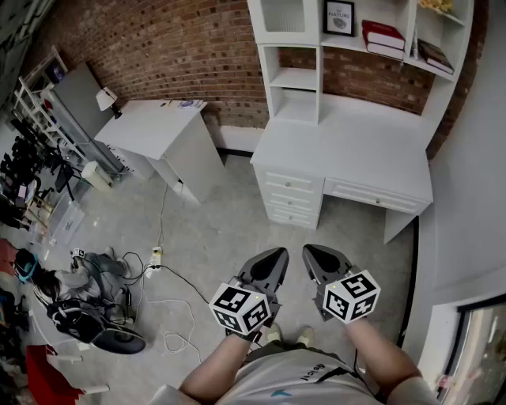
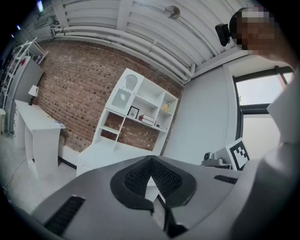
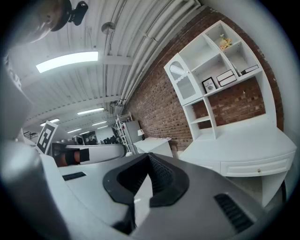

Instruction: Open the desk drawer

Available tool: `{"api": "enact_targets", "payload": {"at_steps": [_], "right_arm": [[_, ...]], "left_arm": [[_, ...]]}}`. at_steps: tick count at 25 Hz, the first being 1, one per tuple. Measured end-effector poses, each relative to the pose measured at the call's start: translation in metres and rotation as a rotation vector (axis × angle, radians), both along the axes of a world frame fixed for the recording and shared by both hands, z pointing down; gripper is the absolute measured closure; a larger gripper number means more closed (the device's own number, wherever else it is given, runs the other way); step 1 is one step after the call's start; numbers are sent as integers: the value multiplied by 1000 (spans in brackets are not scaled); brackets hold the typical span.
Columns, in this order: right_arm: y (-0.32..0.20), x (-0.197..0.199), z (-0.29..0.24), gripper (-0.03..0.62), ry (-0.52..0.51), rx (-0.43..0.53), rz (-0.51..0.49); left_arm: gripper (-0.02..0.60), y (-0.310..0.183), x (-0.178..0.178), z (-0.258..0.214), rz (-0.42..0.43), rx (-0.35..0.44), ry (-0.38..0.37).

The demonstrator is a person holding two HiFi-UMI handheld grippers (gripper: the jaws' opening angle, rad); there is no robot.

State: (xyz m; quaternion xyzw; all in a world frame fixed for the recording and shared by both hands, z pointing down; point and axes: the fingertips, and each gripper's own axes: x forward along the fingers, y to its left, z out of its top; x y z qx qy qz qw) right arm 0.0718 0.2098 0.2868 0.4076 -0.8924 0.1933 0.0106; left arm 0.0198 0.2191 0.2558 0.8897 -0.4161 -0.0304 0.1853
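L gripper (image 2: 150,160): pads shut tip to tip, only a thin sliver of light lower down btwn them, nothing held. R gripper (image 3: 149,157): same, closed tight, empty. In head view, L gripper (image 1: 278,255) and R gripper (image 1: 310,251) side by side, close but apart, tips aimed at the desk (image 1: 348,146), roughly level. Both well short of desk front, over grey floor (image 1: 213,237), touching nothing. Marker cube (image 1: 239,308) at back of L, marker cube (image 1: 350,297) at back of R, bare forearms behind.

Wide drawer (image 1: 371,195) under desk top, R part of desk front, small knob at centre, shut flush. Also seen from R gripper view (image 3: 255,167), still shut. Drawer stack (image 1: 290,198), three high, at L part of desk front, all shut. Cannot tell which drawer the task means.

White hutch (image 1: 304,79) standing on back of desk, vs. brick wall (image 1: 158,47). Books (image 1: 383,35) and framed picture (image 1: 339,17) on upper shelves. Second white table (image 1: 158,130) well L of desk. Cables (image 1: 170,304) on floor further L of desk.
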Motion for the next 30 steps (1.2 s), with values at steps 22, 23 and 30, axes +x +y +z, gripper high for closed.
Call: {"api": "enact_targets", "payload": {"at_steps": [22, 23, 30], "right_arm": [[-17, 20, 12, 576, -111, -68, -28], [-21, 19, 15, 576, -114, -74, -28], [-80, 6, 35, 576, -104, -109, -24]], "left_arm": [[570, -14, 2, 10, -78, -4, -9], [571, -19, 0, 12, -80, -4, -8], [571, -84, -12, 33, -80, -18, -9]]}}
